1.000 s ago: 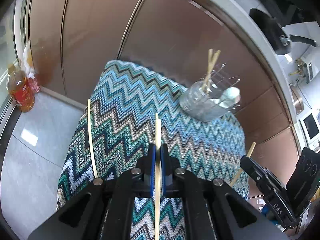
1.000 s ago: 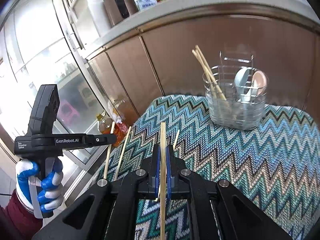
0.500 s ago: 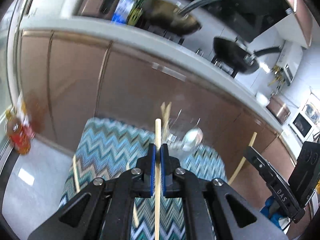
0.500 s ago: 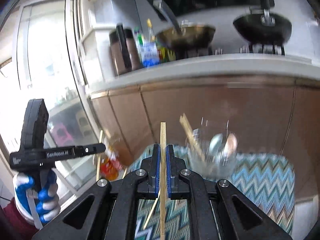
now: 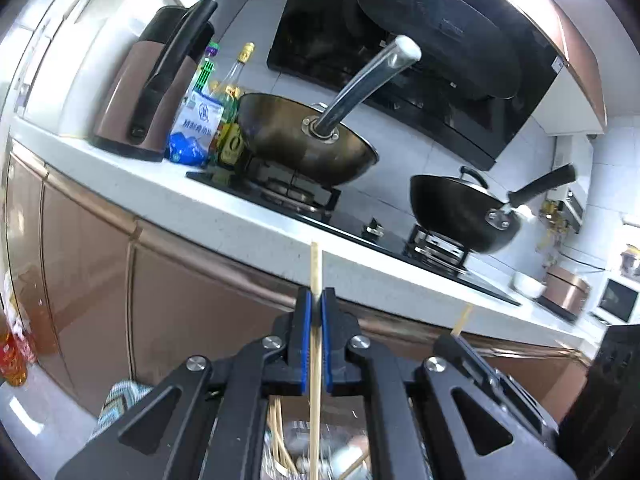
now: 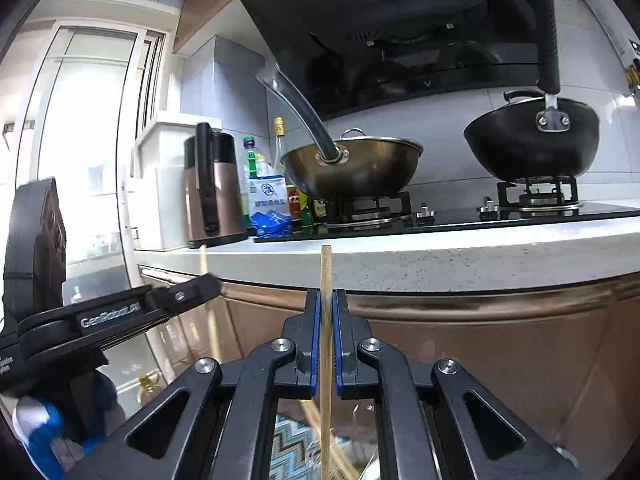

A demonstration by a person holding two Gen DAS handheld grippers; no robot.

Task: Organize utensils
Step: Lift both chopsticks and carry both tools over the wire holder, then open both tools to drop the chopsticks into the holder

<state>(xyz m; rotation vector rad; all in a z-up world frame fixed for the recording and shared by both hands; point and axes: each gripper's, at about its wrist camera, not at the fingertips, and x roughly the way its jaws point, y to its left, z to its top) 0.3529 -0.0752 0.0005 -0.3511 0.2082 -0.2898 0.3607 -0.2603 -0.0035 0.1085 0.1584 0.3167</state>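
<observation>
Left wrist: kitchen counter (image 5: 224, 216) w/ hob; brass wok (image 5: 308, 144) centre, black wok (image 5: 460, 212) right, kettle (image 5: 156, 80) upper left. Left gripper (image 5: 316, 312) clamped tight on pale wooden chopstick (image 5: 315, 272), upright, frame centre. Utensil holder (image 5: 316, 452) bottom centre, partly hidden, w/ chopsticks inside.

Right wrist: same counter (image 6: 440, 256). Right gripper (image 6: 326, 320) closed on second chopstick (image 6: 326, 272), upright. Zigzag cloth (image 6: 292, 440) at bottom.

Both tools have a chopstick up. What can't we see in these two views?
- Holder: left wrist view, mostly behind the left tool, cut by the bottom edge; contents unclear.
- Left chopstick: lower end leaves the frame.
- Right chopstick: same in the right wrist view, clamped in the right tool.
- Cloth: only slivers show.
</observation>
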